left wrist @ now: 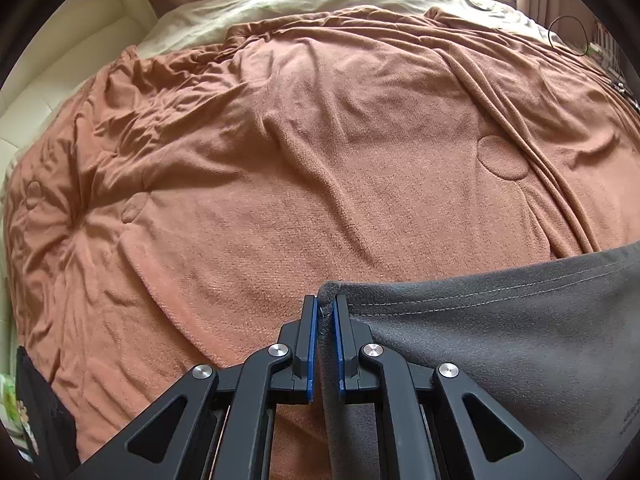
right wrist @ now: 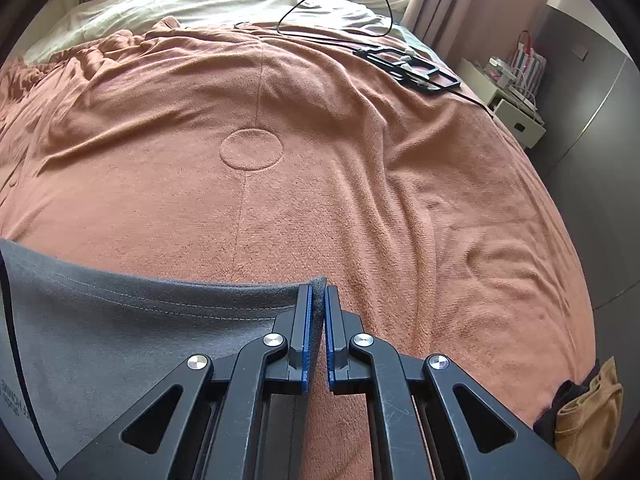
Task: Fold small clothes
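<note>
A grey garment [left wrist: 500,340] with a stitched hem is held up above the brown blanket [left wrist: 300,160]. My left gripper [left wrist: 325,308] is shut on its left hem corner, and the cloth runs off to the right. In the right wrist view the same grey garment [right wrist: 120,328] stretches to the left, and my right gripper [right wrist: 316,296] is shut on its right hem corner. The hem hangs fairly taut between both grippers. The lower part of the garment is hidden below the frames.
The brown blanket [right wrist: 320,160] covers a bed, with cream bedding [right wrist: 180,0] at the far end. A black frame-like object [right wrist: 412,66] and a cable loop [right wrist: 336,4] lie at the far right. A white bedside cabinet [right wrist: 508,108] stands right; a yellow-brown cloth [right wrist: 588,412] hangs at the near right corner.
</note>
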